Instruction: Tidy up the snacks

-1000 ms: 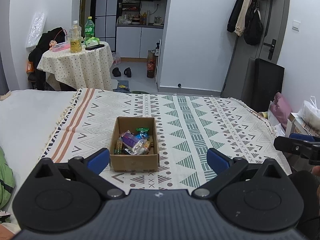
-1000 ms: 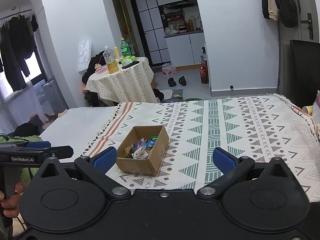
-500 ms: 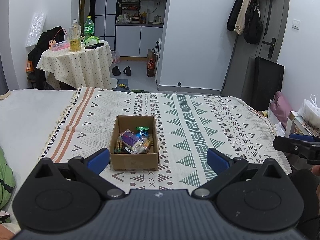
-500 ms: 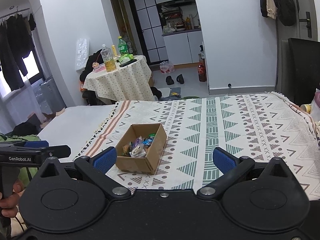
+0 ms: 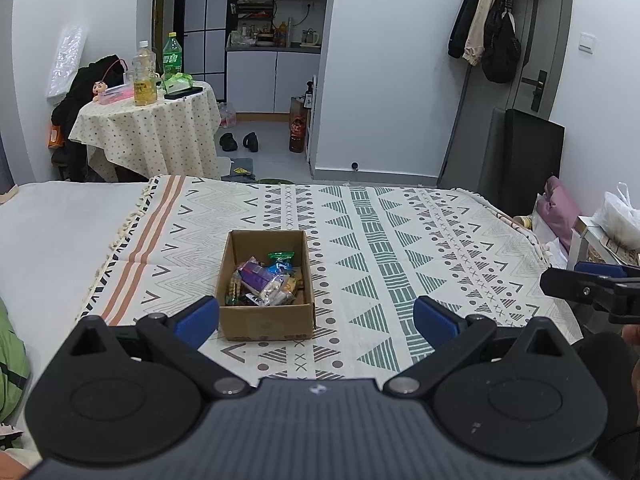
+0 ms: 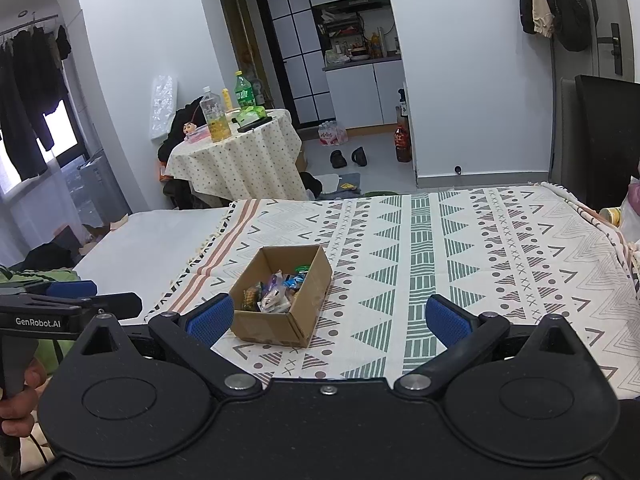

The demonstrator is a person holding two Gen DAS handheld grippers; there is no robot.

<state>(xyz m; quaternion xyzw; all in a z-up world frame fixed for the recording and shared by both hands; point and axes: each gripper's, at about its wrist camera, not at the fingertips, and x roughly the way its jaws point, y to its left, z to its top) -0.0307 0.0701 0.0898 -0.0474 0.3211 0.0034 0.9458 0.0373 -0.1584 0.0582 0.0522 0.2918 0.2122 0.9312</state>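
A small open cardboard box (image 5: 265,322) (image 6: 280,328) sits on the patterned cloth (image 5: 400,256) near its front edge. Inside lie several wrapped snacks (image 5: 264,280) (image 6: 276,294), purple, blue and green among them. My left gripper (image 5: 316,320) hangs open just in front of the box, nothing between its blue pads (image 5: 198,318). My right gripper (image 6: 330,318) is open too, a little to the right of the box and back from it. Each gripper shows at the edge of the other's view.
The cloth covers a bed with a bare white sheet (image 5: 52,232) on the left. Beyond it stand a round table (image 5: 148,128) with bottles, a kitchen doorway and shoes on the floor. A black panel (image 5: 532,160) and bags (image 5: 620,216) lie right.
Both views have pulled back and risen slightly, so the box sits a little lower and farther. Both grippers stay open and empty.
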